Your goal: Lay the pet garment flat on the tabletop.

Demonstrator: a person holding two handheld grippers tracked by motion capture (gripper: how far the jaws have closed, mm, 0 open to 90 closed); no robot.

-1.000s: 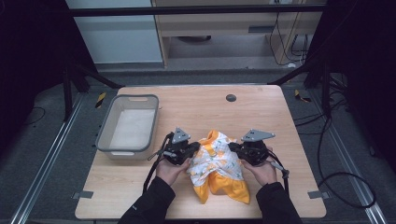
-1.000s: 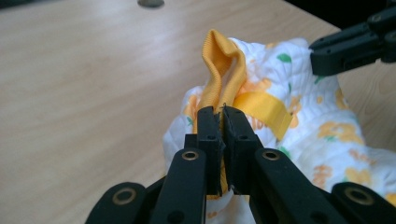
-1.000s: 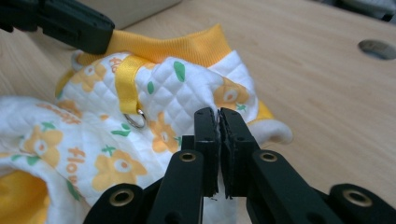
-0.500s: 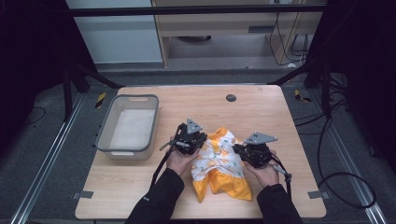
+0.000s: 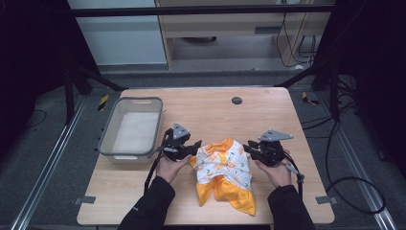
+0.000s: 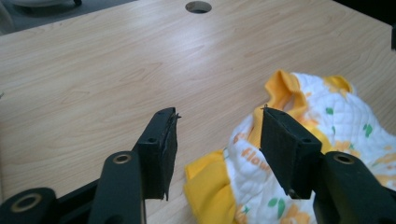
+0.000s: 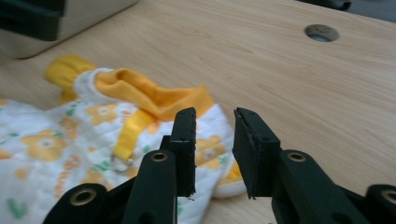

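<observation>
Garment [image 5: 224, 172] btwn both open tools, unheld

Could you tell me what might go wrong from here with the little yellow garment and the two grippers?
Both grippers' jaws have just been opening, and nothing is between them: the left gripper and right gripper sit beside the garment, not on it. A fresh grab may catch several bunched layers at once. The metal snap near the right gripper could slip under a pad. The garment's lower hem lies close to the table edge and could slide off.
</observation>
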